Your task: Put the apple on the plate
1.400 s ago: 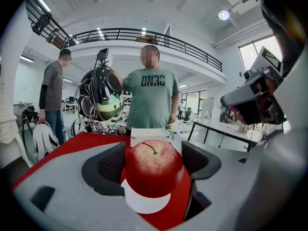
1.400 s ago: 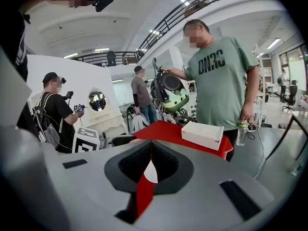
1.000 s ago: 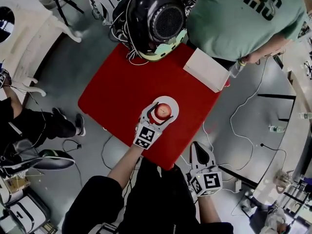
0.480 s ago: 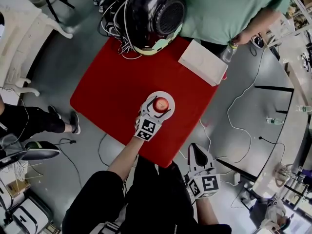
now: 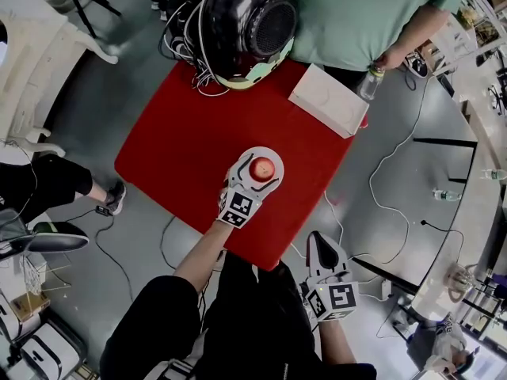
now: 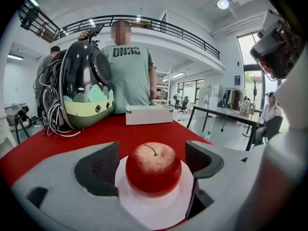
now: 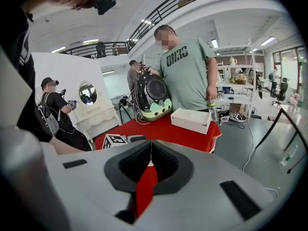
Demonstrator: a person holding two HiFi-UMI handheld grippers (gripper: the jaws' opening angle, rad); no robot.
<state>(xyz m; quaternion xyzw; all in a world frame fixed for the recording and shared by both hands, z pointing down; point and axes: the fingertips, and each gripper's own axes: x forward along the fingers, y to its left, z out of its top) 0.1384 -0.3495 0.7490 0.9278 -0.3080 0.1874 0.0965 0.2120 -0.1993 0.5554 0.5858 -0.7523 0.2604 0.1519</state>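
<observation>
A red apple [image 5: 262, 168] stands upright on a small white plate [image 5: 273, 157] near the front edge of the red table [image 5: 190, 141]. My left gripper [image 5: 259, 174] reaches over the plate's near rim with one jaw on each side of the apple. In the left gripper view the apple [image 6: 153, 167] sits on the plate [image 6: 159, 211] between the dark pads [image 6: 98, 170]. The jaws are opening, and a thin gap shows on both sides. My right gripper [image 5: 321, 248] hangs off the table at the lower right, shut and empty [image 7: 150, 150].
A black domed carrier [image 5: 249, 26] with a tangle of cables sits at the table's far edge. A white box [image 5: 329, 100] lies at the far right corner, next to a bottle [image 5: 369, 85]. A person in a green shirt [image 5: 364, 14] stands behind the table. Cables trail across the floor.
My left gripper has come down with the apple onto the plate, and its jaws have spread off the apple's sides. The right gripper has kept its place.
</observation>
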